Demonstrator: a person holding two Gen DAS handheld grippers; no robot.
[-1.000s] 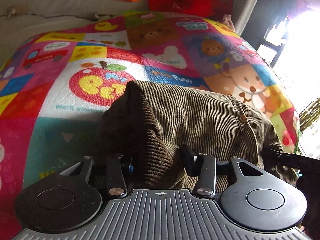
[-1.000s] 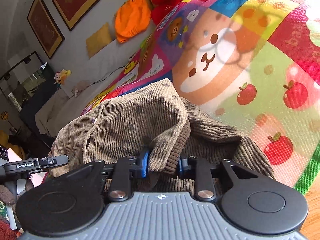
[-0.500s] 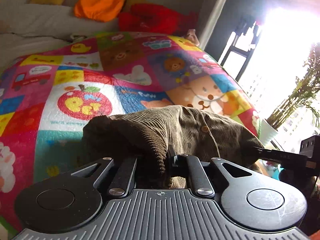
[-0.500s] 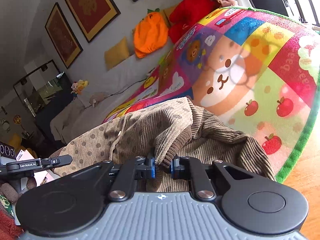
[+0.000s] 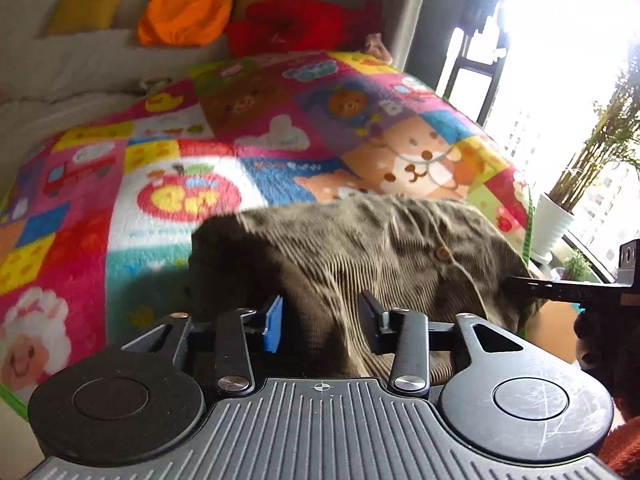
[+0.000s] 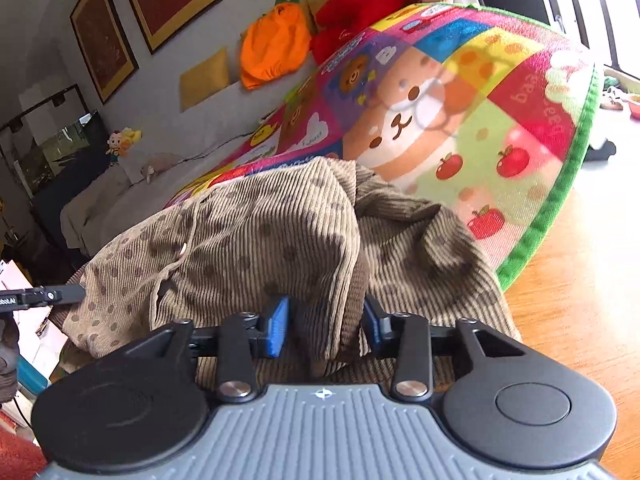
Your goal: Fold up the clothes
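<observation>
A brown corduroy garment (image 5: 372,248) with dots and buttons lies bunched at the near edge of a colourful cartoon play mat (image 5: 280,140). In the left wrist view my left gripper (image 5: 320,320) stands open, its jaws parted around a fold of the cloth. In the right wrist view the same garment (image 6: 256,240) hangs between the parted jaws of my right gripper (image 6: 326,324), which is open. The cloth drapes loose between both pairs of pads. Each gripper's tip shows at the edge of the other's view.
An orange pumpkin cushion (image 5: 184,8), a red plush (image 5: 296,28) and a yellow cushion (image 5: 84,12) sit at the back by the wall. A potted plant (image 5: 560,216) stands at the right by the bright window. Wooden floor (image 6: 580,300) borders the mat's green edge.
Both grippers have opened and let go of the garment folds they were pinching. Both have drawn back and tilted up, so more of the room shows.
</observation>
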